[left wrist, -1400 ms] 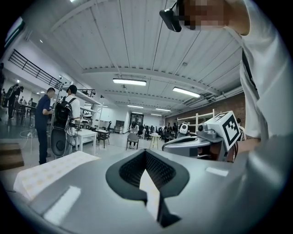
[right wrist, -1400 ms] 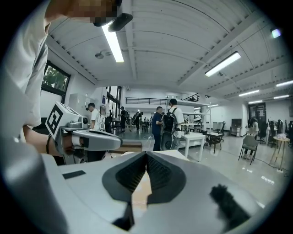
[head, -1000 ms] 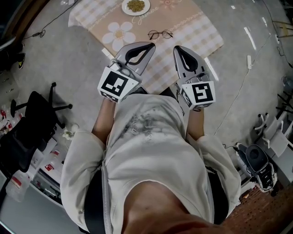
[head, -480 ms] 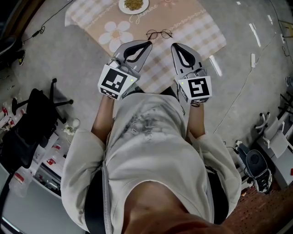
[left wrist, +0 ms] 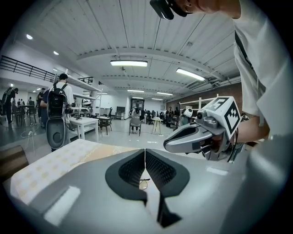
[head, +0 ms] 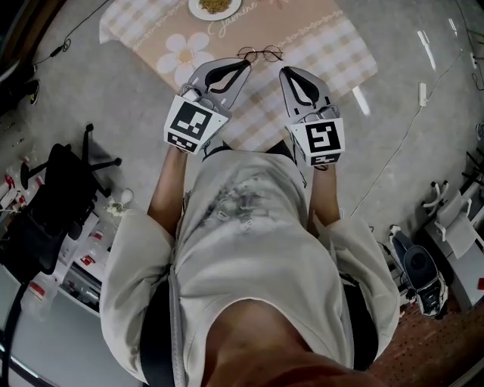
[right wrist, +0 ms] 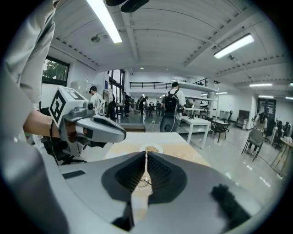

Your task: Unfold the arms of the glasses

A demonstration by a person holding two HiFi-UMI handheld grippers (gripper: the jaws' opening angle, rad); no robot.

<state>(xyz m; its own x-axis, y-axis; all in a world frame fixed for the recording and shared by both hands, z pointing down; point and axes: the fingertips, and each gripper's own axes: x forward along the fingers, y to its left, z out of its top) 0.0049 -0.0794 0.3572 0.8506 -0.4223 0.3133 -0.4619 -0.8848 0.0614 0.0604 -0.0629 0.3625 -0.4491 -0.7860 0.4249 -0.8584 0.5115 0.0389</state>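
Glasses (head: 261,53) lie on the checked-cloth worktop (head: 333,53), near the plate (head: 214,6) and just beyond the tips of both your grippers. Your left gripper (head: 243,65) has its fingers (left wrist: 132,171) almost together; they have just been opening a little, with nothing between them. Your right gripper (head: 286,72) has its fingers (right wrist: 160,176) closed together, gripping nothing.

Pale short-sleeved shirt (head: 249,249); left gripper (head: 243,64) and right gripper (head: 284,72) are grey.
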